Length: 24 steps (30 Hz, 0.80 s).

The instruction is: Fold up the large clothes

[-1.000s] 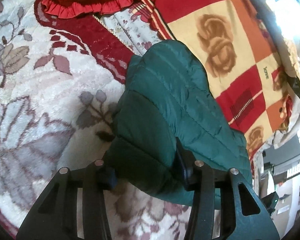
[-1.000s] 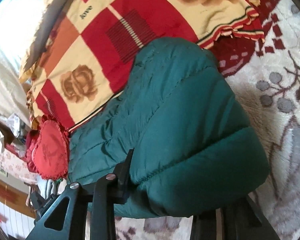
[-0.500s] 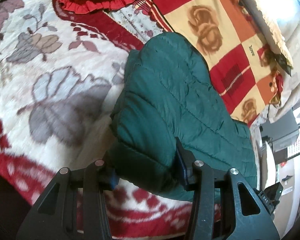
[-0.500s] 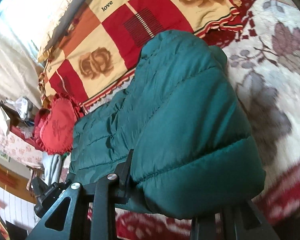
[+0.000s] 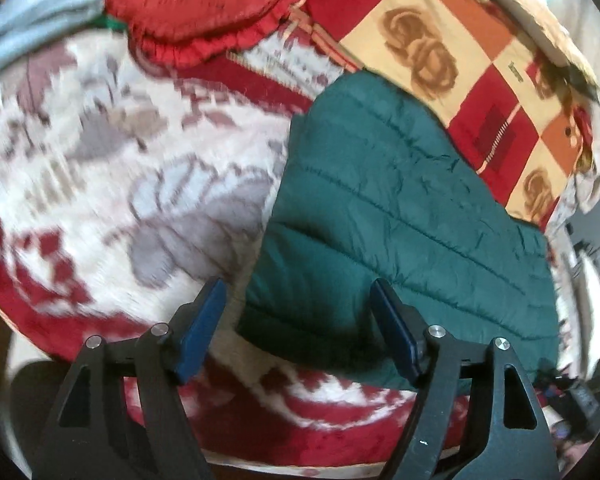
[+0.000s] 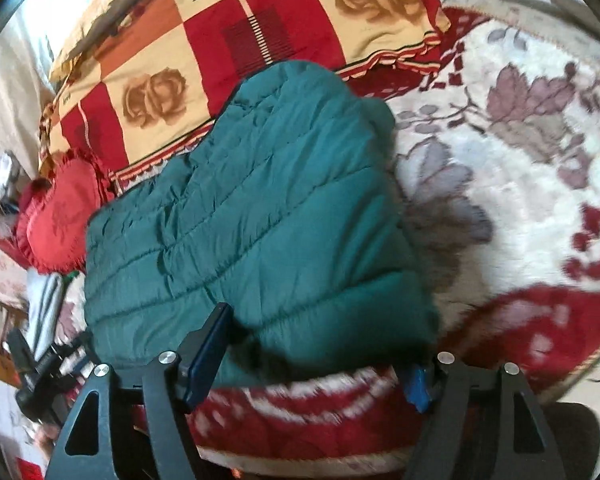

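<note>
Left wrist view: a red pillow (image 5: pixel 188 4) with a ruffled edge lies at the far side of the floral bedspread (image 5: pixel 100 184), with a grey cloth (image 5: pixel 24 36) beside it at the far left edge. A checked blanket (image 5: pixel 452 52) with rose prints runs along the far right, its near border touching the jacket (image 5: pixel 384 232). The green quilted jacket lies folded on the bedspread near its front edge, right of centre. The left gripper (image 5: pixel 298 328) stands wide open over the jacket's near left corner; its right finger lies against the jacket's near edge, while its left finger is clear of the cloth, over the bedspread. It grips nothing. It points forward and slightly down across the bed. Motion blur softens the bedspread pattern.

Right wrist view: the checked blanket (image 6: pixel 240 40) fills the far side, the red pillow (image 6: pixel 58 224) sits at the left beyond the jacket (image 6: pixel 260 220), and dark objects (image 6: pixel 40 360) too blurred to name lie at the lower left. The jacket lies folded at the bedspread's (image 6: pixel 520 184) front edge, left of centre. The right gripper (image 6: pixel 316 360) is spread wide, its fingers bracketing the jacket's near right corner; the left finger touches the near edge, and the right fingertip is largely hidden behind the cloth. Nothing is clamped. It is aimed forward and a little downward.
</note>
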Each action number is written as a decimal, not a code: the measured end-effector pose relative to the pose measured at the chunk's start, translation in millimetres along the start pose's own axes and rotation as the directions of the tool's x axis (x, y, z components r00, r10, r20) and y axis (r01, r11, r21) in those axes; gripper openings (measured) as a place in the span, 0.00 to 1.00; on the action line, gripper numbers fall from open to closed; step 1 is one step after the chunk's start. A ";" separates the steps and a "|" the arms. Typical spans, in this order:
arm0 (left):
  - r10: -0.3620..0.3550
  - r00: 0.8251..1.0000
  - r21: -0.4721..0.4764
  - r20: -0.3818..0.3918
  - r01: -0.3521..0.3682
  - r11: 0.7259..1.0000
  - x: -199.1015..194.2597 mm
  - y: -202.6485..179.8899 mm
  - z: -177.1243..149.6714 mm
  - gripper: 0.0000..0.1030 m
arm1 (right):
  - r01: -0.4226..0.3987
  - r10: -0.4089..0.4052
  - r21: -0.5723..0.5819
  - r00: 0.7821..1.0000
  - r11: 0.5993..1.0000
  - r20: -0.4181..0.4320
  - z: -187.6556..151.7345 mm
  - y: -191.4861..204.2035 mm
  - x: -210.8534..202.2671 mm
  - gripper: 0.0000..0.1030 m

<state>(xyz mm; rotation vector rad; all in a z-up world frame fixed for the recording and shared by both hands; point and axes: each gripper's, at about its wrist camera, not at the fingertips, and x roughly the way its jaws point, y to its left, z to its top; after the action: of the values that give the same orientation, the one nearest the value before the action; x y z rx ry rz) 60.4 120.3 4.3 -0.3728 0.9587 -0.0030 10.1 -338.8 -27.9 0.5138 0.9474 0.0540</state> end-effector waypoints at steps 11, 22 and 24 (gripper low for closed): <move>0.024 0.997 0.152 0.075 -0.035 0.988 -26.2 -47.8 -27.9 0.73 | 0.130 -0.105 -0.171 0.983 0.977 0.148 -19.8 39.3 -41.3 0.72; 0.053 0.990 0.235 0.129 -0.082 0.969 -42.1 -84.5 -52.0 0.73 | 0.107 -0.049 -0.287 0.978 0.952 0.201 -39.8 109.6 -33.8 0.79; 0.062 0.988 0.249 0.140 -0.096 0.964 -44.6 -89.1 -55.0 0.73 | 0.104 -0.040 -0.312 0.978 0.944 0.205 -44.3 122.4 -30.4 0.81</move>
<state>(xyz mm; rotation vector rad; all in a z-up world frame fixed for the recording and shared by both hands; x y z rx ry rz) 4.9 27.2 39.2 -0.0952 0.8303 -0.0288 -21.1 -221.6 28.5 0.1773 0.7438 0.0884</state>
